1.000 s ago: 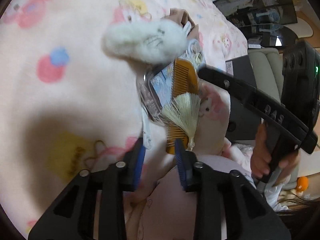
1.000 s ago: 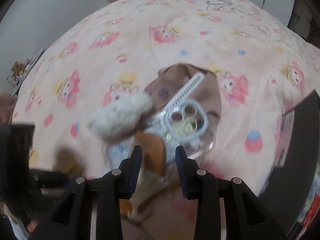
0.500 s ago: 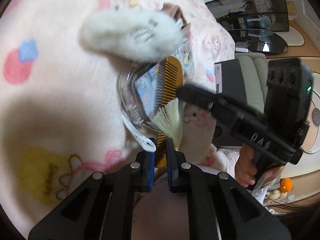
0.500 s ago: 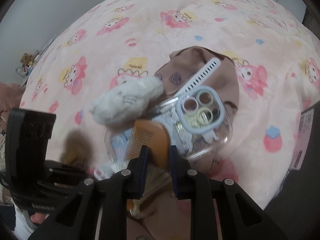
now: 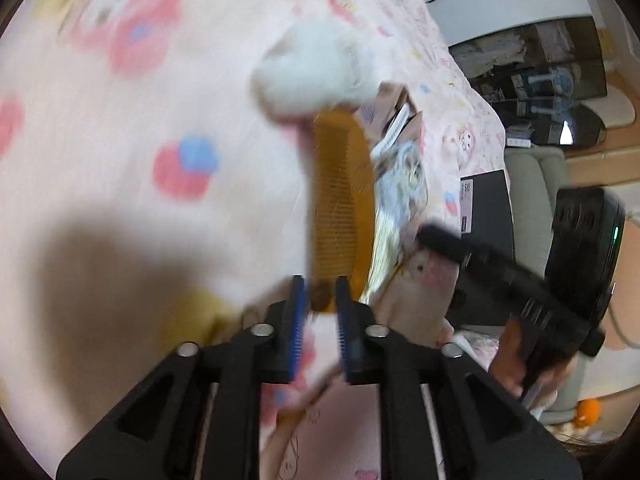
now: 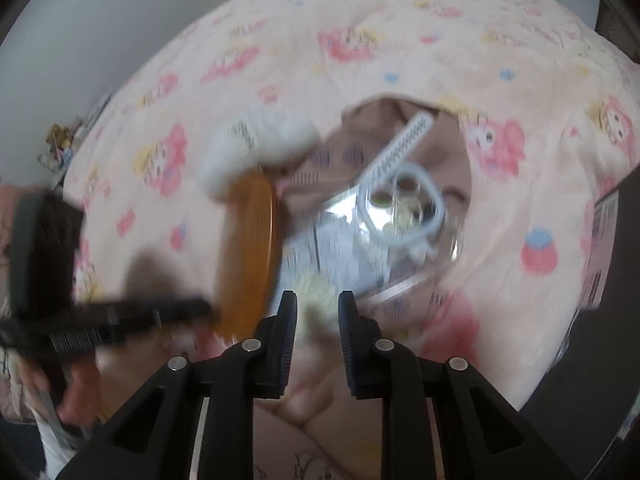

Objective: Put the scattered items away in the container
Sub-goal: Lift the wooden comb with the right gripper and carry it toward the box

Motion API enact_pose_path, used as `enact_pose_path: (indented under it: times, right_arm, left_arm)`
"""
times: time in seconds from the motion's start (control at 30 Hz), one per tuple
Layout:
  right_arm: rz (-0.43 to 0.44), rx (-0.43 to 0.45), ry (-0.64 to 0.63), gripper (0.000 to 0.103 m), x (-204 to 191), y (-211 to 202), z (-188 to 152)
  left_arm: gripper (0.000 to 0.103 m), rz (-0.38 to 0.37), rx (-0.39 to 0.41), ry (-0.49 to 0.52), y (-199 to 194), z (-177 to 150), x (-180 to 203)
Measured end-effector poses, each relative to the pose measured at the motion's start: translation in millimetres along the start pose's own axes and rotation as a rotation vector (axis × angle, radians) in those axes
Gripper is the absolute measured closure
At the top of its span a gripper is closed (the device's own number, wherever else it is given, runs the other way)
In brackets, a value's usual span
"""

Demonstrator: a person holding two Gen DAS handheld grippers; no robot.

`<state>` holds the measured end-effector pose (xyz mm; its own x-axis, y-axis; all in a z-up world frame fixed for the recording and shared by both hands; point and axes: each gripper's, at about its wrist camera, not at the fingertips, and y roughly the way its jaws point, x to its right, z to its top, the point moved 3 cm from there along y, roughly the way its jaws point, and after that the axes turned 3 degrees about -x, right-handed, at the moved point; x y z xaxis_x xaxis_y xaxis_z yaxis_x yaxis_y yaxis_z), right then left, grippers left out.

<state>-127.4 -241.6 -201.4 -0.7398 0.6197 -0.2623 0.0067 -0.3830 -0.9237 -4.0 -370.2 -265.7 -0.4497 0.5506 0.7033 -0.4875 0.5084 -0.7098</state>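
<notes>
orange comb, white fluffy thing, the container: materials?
Orange comb: looks like wood or amber plastic, smooth; blur leaves it open.
White fluffy thing: plush, fuzzy pile.
Container: clear hard plastic, glossy; contents show through and its rim glints.

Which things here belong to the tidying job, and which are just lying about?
Job: clear container; orange comb; white comb; fluffy white toy; left gripper.

Lying about: pink blanket; brown cloth; black box.
</notes>
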Motion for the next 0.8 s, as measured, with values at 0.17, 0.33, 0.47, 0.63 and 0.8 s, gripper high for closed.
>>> enact_pose_path:
  times: [0.17, 0.33, 0.47, 0.63, 0.8]
  right_arm:
    - [-0.021, -0.05, -0.028, 0.079, -6, 16, 11]
    - [0.016, -0.044, -0.042, 0.068, -14, 25, 29]
    - [0.059, -0.06, -0.06, 0.067, -22, 39, 37]
    - [0.117, -0.101, -0.116, 0.088, -39, 36, 21]
    - [0.071, -0.06, -0.125, 0.087, -42, 21, 20]
  left_arm:
    - [0.077, -0.029, 0.001, 0.015, 12, -13, -1]
    - [0.087, -0.051, -0.004, 0.038, 20, -8, 11]
    - [0.09, -0.084, 0.031, 0.004, 14, -6, 4]
    - [0.094, -0.107, 0.053, 0.006, -5, -3, -5]
    - [0.096, -0.049, 0.102, -0.018, -35, 11, -18]
